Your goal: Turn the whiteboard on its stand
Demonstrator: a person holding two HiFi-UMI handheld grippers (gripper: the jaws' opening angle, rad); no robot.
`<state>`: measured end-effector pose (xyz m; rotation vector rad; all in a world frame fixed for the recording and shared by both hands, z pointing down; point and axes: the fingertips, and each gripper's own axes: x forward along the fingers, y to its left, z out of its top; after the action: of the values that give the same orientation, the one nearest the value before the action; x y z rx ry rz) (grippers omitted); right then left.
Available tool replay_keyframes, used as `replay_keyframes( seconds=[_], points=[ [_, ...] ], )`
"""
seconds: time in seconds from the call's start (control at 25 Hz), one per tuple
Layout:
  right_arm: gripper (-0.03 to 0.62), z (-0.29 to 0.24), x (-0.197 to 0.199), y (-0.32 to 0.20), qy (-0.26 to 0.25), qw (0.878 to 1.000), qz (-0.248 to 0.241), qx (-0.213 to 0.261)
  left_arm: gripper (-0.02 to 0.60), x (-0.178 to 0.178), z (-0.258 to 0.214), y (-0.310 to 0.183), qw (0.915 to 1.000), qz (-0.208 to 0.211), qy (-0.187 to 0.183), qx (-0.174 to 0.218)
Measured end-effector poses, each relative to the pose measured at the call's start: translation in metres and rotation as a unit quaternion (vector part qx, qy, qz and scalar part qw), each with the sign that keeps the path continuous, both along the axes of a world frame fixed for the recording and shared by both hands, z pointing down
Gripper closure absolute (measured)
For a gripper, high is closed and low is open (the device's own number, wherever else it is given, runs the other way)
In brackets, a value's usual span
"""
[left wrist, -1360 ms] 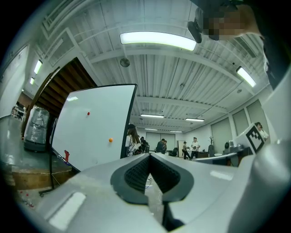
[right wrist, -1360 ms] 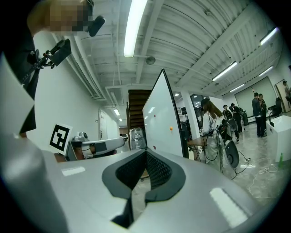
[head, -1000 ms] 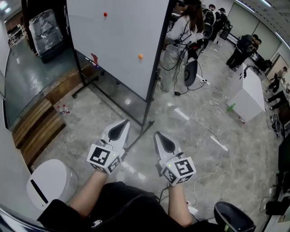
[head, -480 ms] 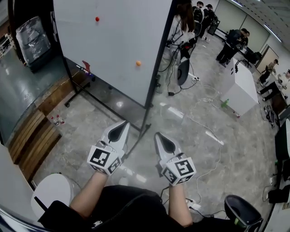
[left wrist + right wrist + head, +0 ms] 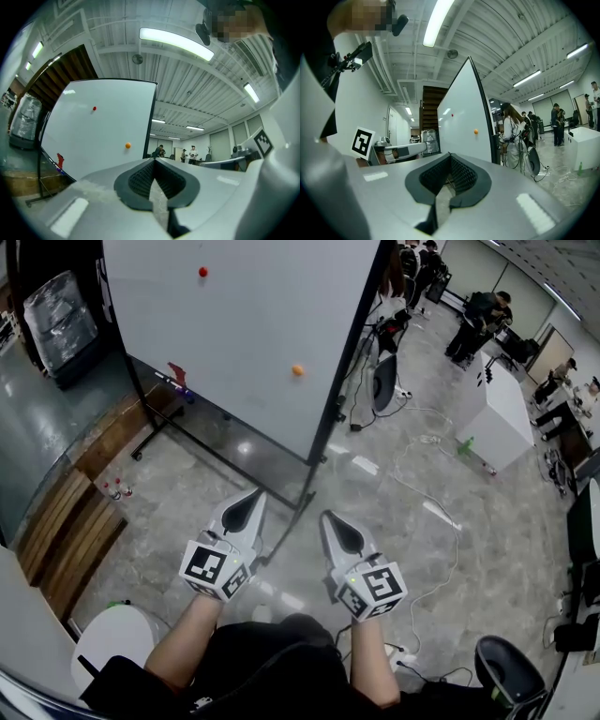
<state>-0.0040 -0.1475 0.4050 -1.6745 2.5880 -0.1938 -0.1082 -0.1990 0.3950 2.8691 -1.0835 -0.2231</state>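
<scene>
A wooden bench [image 5: 70,531] and a white cabinet [image 5: 502,409] were seen flanking the whiteboard [image 5: 234,343], its top cut off. The left hand-held gripper [image 5: 253,494] and right hand-held gripper [image 5: 327,517] were clenched, empty.

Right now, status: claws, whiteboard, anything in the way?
Both shut, empty: left claw, right claw. Ahead, whiteboard upright on its stand, untouched. Loose cable on floor to the right.

Grey floor [image 5: 187,488] carries whiteboard stand [image 5: 230,465] and white cable [image 5: 457,542].
</scene>
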Motion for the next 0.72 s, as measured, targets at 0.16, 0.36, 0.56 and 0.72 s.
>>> replay_keyframes(
  seconds=[0.16, 0.36, 0.56, 0.72],
  points=[
    [0.585, 0.002, 0.0, -0.009, -0.001, 1.0, 0.002, -0.004, 0.578, -0.002, 0.003, -0.01, 1.0, 0.0, 0.001, -0.004],
    [0.586, 0.003, 0.006, -0.019, -0.006, 1.0, 0.0, -0.003, 0.578, 0.003, 0.004, -0.018, 1.0, -0.001, -0.002, -0.003],
    [0.585, 0.0, 0.016, -0.027, -0.004, 1.0, -0.013, 0.001, 0.578, 0.013, 0.001, -0.022, 0.9999, -0.011, -0.008, 0.001],
    [0.586, -0.006, 0.027, -0.034, -0.003, 1.0, -0.026, 0.005, 0.578, 0.025, -0.005, -0.026, 0.9998, -0.021, -0.006, 0.003]
  ],
)
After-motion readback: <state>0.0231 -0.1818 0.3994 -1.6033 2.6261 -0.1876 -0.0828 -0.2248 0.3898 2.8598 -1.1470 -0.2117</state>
